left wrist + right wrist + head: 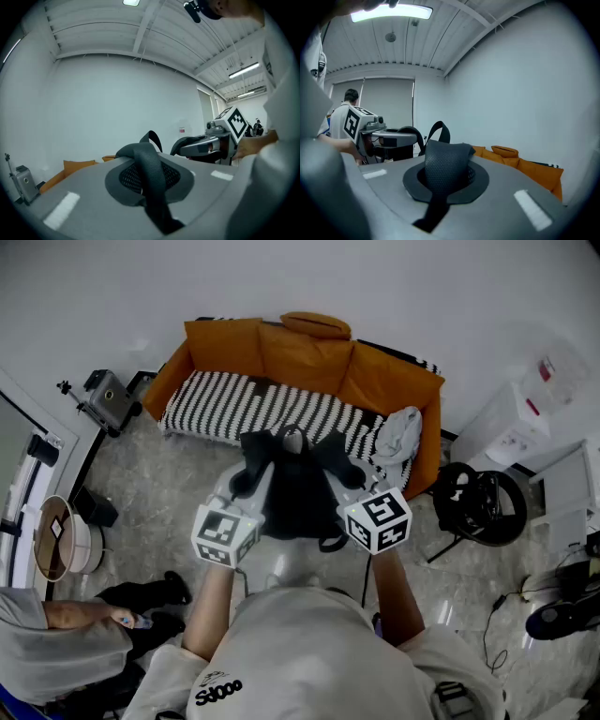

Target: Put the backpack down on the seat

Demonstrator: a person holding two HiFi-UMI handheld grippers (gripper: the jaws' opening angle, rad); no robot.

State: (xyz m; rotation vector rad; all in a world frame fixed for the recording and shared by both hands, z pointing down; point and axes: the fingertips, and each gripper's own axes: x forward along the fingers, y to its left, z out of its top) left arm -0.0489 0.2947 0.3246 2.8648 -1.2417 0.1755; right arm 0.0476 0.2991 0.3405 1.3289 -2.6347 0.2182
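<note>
Hand-held grippers [242,488] [354,482] flank backpack [298,495], each clamping strap [150,173].

Can't see the backpack's [298,495] lower edge: blocked by the left gripper [246,486] and right gripper [352,482] — bystander [52,638] cropped at left.

Head view looks steeply down; both claw views share the sofa [534,169].

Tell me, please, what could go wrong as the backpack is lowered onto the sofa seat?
1. The backpack hangs only by a strap in the left gripper and another in the right gripper; either could slip, and it may drop short of the striped seat.
2. It could land on the pale cloth lying on the seat.
</note>
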